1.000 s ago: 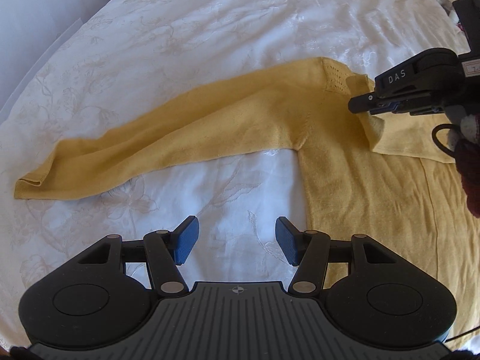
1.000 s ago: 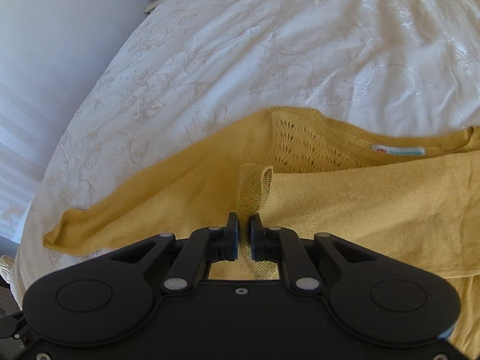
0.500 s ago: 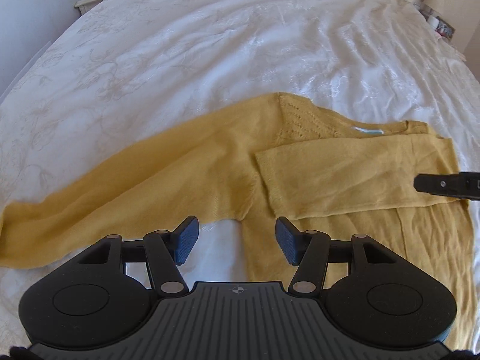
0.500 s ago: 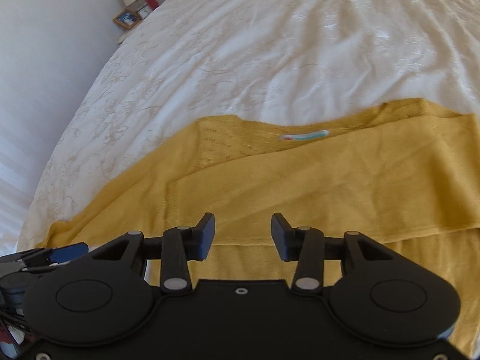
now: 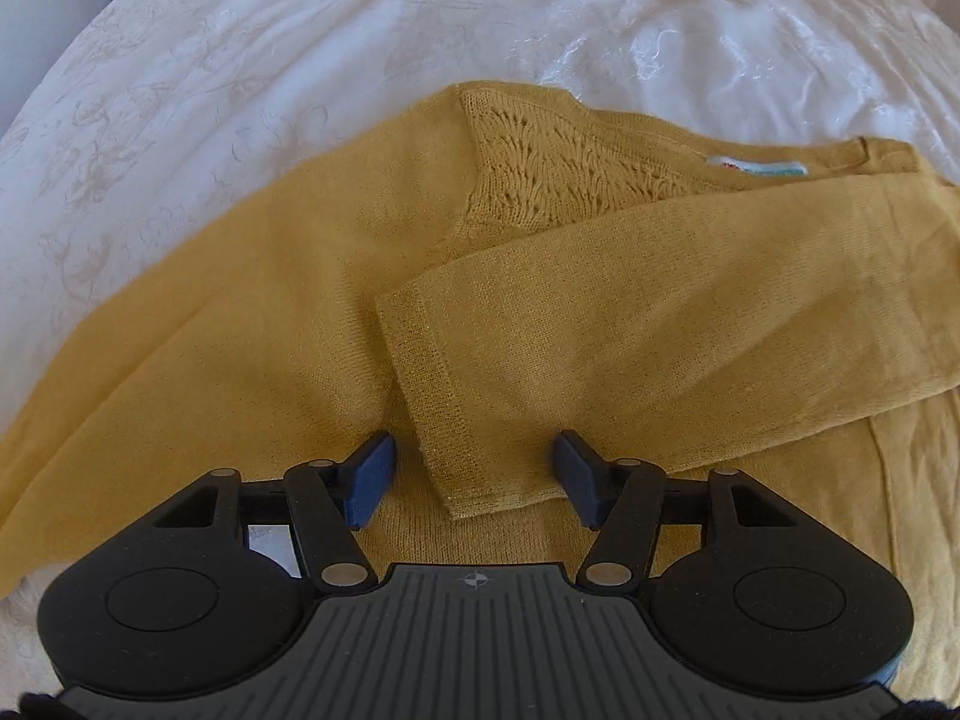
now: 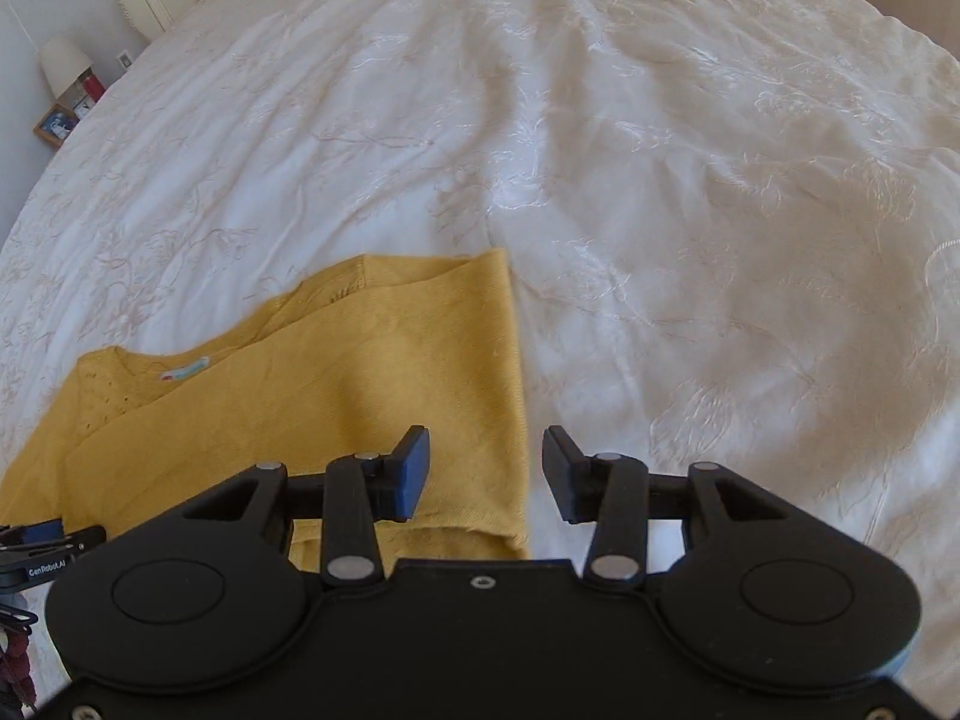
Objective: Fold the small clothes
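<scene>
A mustard yellow knit sweater [image 5: 300, 312] lies flat on the white bed. One sleeve [image 5: 690, 324] is folded across its body, its cuff [image 5: 456, 432] just ahead of my left gripper [image 5: 474, 477], which is open and empty, low over the cloth. The other sleeve runs out to the left. In the right wrist view the sweater [image 6: 336, 384] lies at lower left. My right gripper [image 6: 486, 471] is open and empty above the sweater's right folded edge. The left gripper's tip [image 6: 42, 540] shows at that view's far left edge.
The white embroidered bedspread [image 6: 660, 210] stretches wide beyond the sweater. A bedside table with a lamp [image 6: 63, 66] and a photo frame [image 6: 54, 125] stands at the far left. A neck label [image 5: 759, 169] shows at the sweater's collar.
My right gripper let go of the sleeve cuff, opened and swung right to the sweater's edge. My left gripper moved forward over the sweater to the folded cuff.
</scene>
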Demonstrator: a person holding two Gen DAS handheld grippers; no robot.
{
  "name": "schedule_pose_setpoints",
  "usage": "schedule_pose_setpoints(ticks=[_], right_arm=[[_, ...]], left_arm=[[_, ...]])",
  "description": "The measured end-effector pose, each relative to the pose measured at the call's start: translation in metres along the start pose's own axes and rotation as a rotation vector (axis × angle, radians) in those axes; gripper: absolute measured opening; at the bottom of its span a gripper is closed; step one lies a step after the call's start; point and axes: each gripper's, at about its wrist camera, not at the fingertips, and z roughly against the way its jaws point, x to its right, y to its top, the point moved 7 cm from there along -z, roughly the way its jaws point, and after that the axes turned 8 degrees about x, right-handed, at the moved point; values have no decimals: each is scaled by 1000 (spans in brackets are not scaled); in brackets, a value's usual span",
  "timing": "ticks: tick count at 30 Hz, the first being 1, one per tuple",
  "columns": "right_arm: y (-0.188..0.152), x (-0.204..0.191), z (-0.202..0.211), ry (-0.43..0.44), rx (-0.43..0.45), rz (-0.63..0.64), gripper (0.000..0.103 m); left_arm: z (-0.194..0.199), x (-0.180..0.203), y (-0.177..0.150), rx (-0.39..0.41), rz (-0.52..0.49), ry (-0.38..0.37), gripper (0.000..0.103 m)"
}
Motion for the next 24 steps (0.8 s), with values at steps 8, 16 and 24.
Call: schedule_pose_setpoints(ticks=[8, 16, 24], right_arm=[[5, 8, -52, 56, -60, -5, 52], [14, 3, -56, -19, -80, 234, 8], [16, 6, -47, -24, -50, 128, 32]], left_arm=[[0, -3, 1, -7, 25, 10, 62], [0, 1, 6, -12, 39, 36, 65], [-4, -3, 10, -7, 66, 5, 70]])
